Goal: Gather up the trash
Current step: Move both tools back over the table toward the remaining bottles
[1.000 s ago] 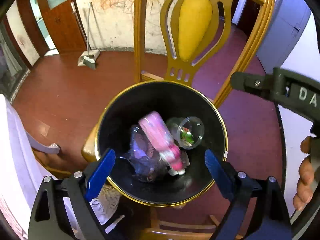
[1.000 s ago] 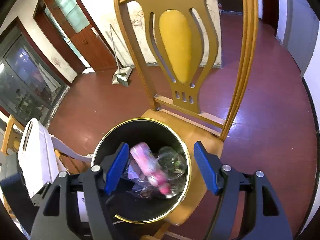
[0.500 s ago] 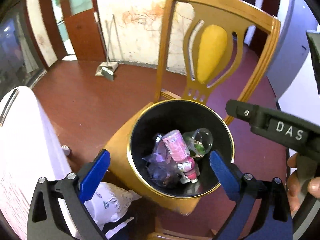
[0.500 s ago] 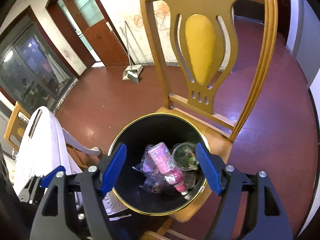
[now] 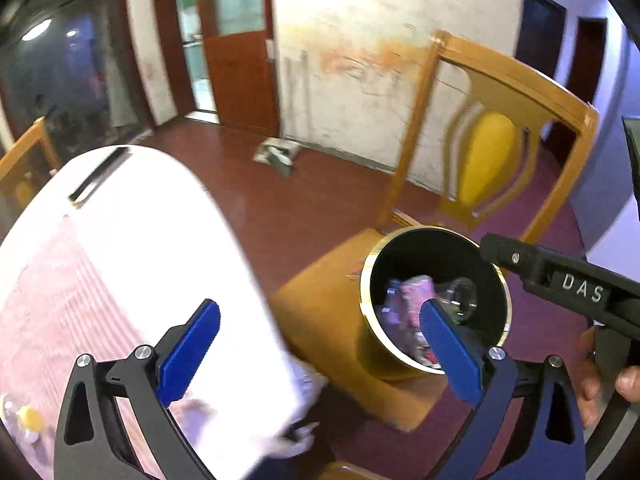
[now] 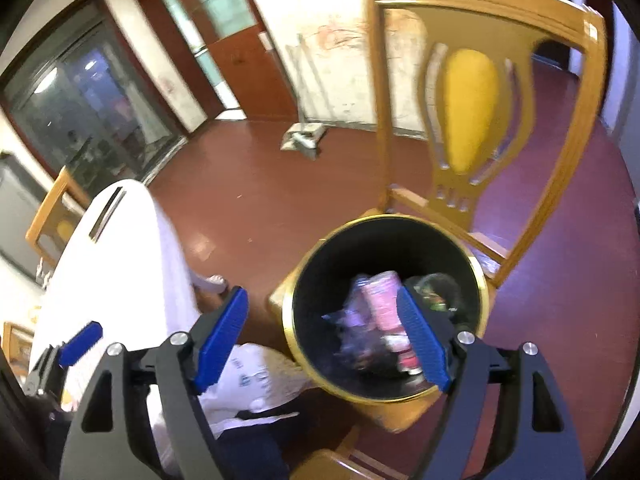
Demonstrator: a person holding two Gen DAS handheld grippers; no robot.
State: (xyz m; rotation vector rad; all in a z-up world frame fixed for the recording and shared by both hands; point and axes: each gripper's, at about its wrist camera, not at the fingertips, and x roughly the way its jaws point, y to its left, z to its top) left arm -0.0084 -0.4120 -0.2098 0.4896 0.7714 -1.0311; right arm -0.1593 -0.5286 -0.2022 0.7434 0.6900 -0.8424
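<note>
The trash bin (image 6: pixel 384 390) looks like glossy black plastic or metal with a shiny gold rim, and it sits on a varnished wooden chair (image 6: pixel 576 128) whose back carries a smooth yellow pad. Inside lie a clear plastic cup (image 5: pixel 462 300) and crinkled, shiny plastic wrappers (image 6: pixel 380 300). The floor (image 6: pixel 248 208) is polished red-brown, the far wall (image 5: pixel 352 80) rough, stained plaster, and the counter (image 5: pixel 140 248) wears white cloth.

Trash bin (image 6: pixel 478 276) sits on the chair (image 6: pixel 576 92), right of the table (image 5: pixel 132 248).
</note>
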